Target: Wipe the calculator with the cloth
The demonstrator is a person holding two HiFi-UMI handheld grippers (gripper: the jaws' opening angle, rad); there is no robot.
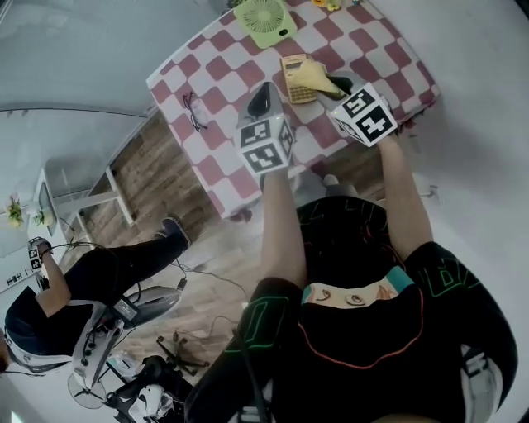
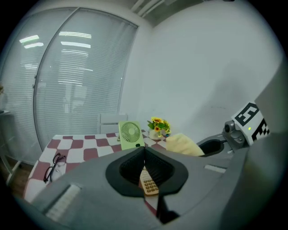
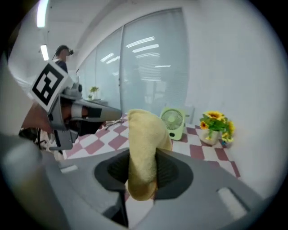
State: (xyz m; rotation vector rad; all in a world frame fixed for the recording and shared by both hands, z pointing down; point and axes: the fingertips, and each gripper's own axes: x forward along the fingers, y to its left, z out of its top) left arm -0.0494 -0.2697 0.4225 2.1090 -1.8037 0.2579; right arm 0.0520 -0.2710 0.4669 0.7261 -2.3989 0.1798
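Observation:
The tan calculator (image 1: pixel 294 78) lies on the red-and-white checked table (image 1: pixel 216 66); in the left gripper view the calculator (image 2: pixel 148 183) shows just below the jaws. My right gripper (image 1: pixel 337 85) is shut on the yellow cloth (image 1: pixel 316 76), which hangs over the calculator's right side. The folded cloth (image 3: pixel 144 148) fills the space between the right gripper's (image 3: pixel 143 157) jaws. My left gripper (image 1: pixel 263 91) hovers just left of the calculator, near the table's front, its jaws shut on nothing (image 2: pixel 145 150).
A green desk fan (image 1: pixel 264 18) stands behind the calculator. Black glasses (image 1: pixel 195 110) lie at the table's left. A pot of yellow flowers (image 3: pixel 215 128) sits at the back right. A seated person (image 1: pixel 91 285) and cables occupy the floor to the left.

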